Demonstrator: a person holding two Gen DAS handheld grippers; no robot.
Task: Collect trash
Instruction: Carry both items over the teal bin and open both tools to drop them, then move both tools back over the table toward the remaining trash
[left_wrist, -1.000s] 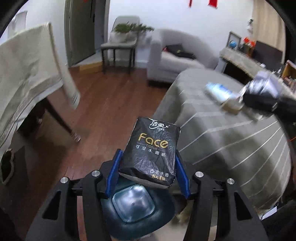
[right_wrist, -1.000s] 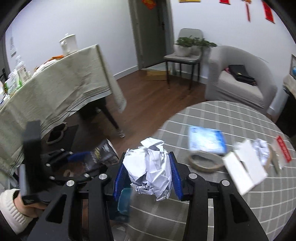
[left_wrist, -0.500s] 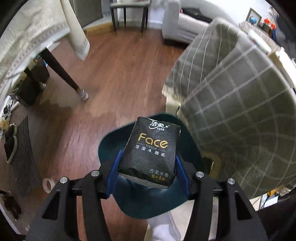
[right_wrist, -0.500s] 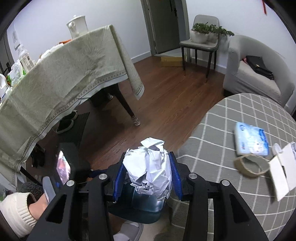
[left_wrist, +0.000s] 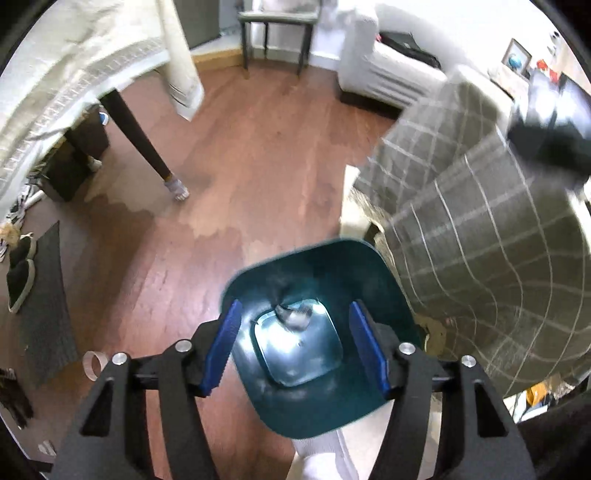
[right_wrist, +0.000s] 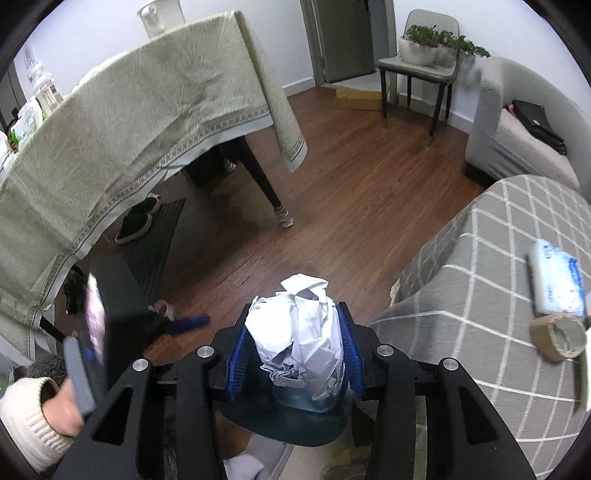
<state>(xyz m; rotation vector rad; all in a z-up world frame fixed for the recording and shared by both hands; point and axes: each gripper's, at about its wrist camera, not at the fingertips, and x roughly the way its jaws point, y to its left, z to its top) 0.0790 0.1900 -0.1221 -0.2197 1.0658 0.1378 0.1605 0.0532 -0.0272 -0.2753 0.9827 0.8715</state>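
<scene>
Tissue pack gone from opening, empty left tongs (left_wrist: 295, 347), blurred in bin (left_wrist: 373, 273); right tongs (right_wrist: 293, 350) tight around crumpled paper (right_wrist: 299, 332).

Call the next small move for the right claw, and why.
Probably open the right claw and drop the crumpled paper. It is clamped between the pads right above the teal bin. The left claw is opening over the same bin with nothing between its pads.

Teal bin (left_wrist: 369, 413) on wood floor (left_wrist: 258, 166).
</scene>
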